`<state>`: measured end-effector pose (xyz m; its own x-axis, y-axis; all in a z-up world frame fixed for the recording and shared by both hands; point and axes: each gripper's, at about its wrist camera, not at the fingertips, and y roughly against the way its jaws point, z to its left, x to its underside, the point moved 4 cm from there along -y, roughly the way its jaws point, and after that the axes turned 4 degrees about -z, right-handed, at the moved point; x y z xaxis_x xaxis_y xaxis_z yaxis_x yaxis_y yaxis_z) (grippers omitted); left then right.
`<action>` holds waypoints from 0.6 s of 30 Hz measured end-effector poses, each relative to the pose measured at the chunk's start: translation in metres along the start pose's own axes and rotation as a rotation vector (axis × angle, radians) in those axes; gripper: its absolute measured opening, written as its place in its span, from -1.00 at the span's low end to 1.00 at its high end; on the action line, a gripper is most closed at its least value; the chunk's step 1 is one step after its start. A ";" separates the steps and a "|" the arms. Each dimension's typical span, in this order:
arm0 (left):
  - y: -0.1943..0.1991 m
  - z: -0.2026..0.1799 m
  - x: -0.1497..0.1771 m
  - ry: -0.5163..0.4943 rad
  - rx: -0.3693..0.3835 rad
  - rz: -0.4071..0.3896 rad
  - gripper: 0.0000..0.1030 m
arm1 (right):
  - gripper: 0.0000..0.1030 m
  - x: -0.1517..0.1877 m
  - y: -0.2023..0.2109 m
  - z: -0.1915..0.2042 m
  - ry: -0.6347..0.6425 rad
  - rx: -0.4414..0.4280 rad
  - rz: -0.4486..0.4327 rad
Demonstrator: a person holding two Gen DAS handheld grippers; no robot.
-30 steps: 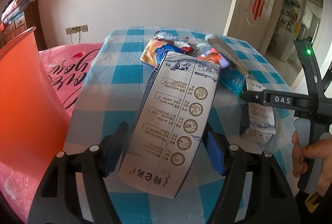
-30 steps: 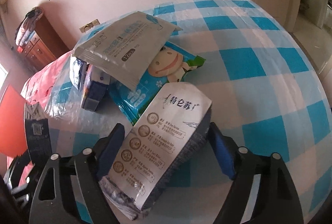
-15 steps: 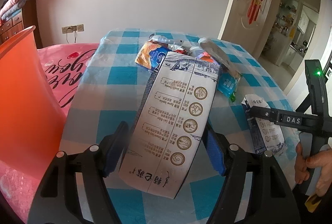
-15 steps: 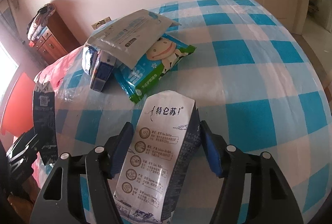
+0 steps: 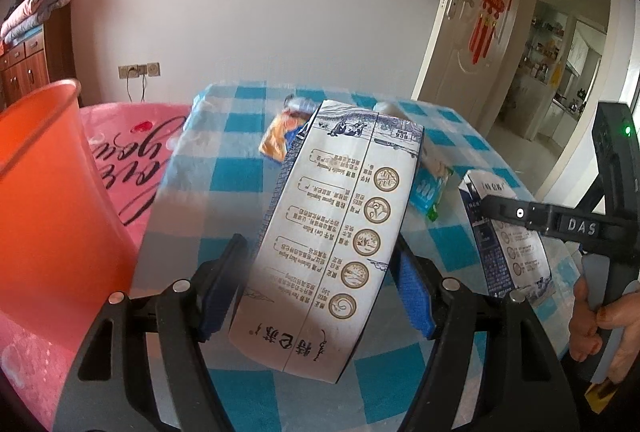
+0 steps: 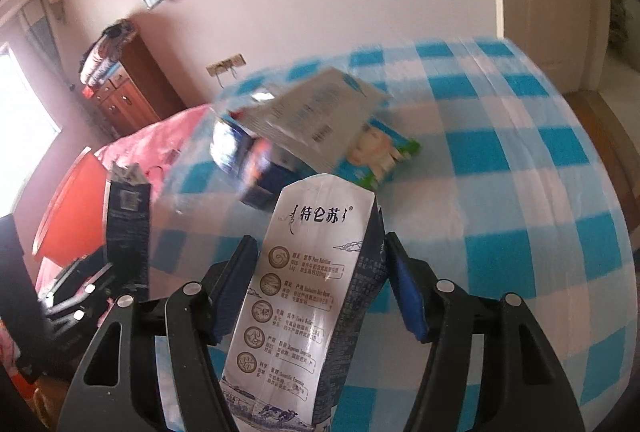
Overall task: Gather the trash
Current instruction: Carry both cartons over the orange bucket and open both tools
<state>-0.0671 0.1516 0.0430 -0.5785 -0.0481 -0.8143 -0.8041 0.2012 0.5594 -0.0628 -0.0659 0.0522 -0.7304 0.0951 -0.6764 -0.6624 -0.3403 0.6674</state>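
My left gripper [image 5: 320, 252] is shut on a white milk carton [image 5: 340, 228] that lies lengthwise between its blue pads, above the checked table [image 5: 236, 172]. My right gripper [image 6: 319, 244] is shut on a second milk carton [image 6: 304, 296], lifted off the cloth. In the left wrist view that second carton [image 5: 504, 232] hangs at the right in the other gripper, with a hand [image 5: 588, 316] on the handle. In the right wrist view the left gripper's carton [image 6: 128, 228] shows its dark side at the left. An orange bin [image 5: 48, 192] stands left of the table.
A heap of trash lies mid-table: a silver-white wrapper [image 6: 312, 120], a blue-green wipes pack [image 6: 384, 148], blue boxes [image 6: 256, 168] and an orange packet [image 5: 276, 140]. The orange bin [image 6: 68, 216] sits by a pink bedspread [image 5: 132, 152]. An open door [image 5: 460, 32] is at the right.
The right gripper's jaws closed onto the carton that lay on the cloth and raised it clear. The left gripper rose slightly, still holding its carton.
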 end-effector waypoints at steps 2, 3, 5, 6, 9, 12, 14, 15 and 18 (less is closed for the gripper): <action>0.006 0.002 -0.007 0.003 -0.003 -0.020 0.39 | 0.25 -0.011 0.006 0.014 0.013 -0.030 -0.023; 0.010 0.005 -0.012 0.006 -0.009 -0.032 0.39 | 0.25 -0.016 0.008 0.020 0.020 -0.044 -0.033; 0.019 0.010 -0.021 0.013 -0.023 -0.057 0.39 | 0.25 -0.029 0.014 0.039 0.037 -0.085 -0.054; 0.025 0.015 -0.027 0.017 -0.035 -0.075 0.39 | 0.25 -0.035 0.015 0.047 0.045 -0.103 -0.062; 0.046 0.032 -0.044 0.023 -0.092 -0.128 0.39 | 0.25 -0.055 0.019 0.081 0.089 -0.165 -0.088; 0.069 0.056 -0.059 0.044 -0.164 -0.178 0.39 | 0.25 -0.074 0.019 0.120 0.138 -0.229 -0.112; 0.084 0.072 -0.067 0.065 -0.207 -0.203 0.39 | 0.25 -0.085 0.019 0.146 0.167 -0.271 -0.123; 0.093 0.085 -0.071 0.081 -0.242 -0.217 0.39 | 0.25 -0.090 0.018 0.162 0.183 -0.297 -0.128; 0.111 0.115 -0.077 0.126 -0.314 -0.241 0.39 | 0.25 -0.103 0.013 0.205 0.231 -0.358 -0.141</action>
<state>-0.0958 0.2897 0.1498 -0.3655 -0.1807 -0.9131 -0.9098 -0.1378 0.3915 -0.0304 0.1119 0.1944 -0.5540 -0.0341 -0.8318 -0.6233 -0.6453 0.4416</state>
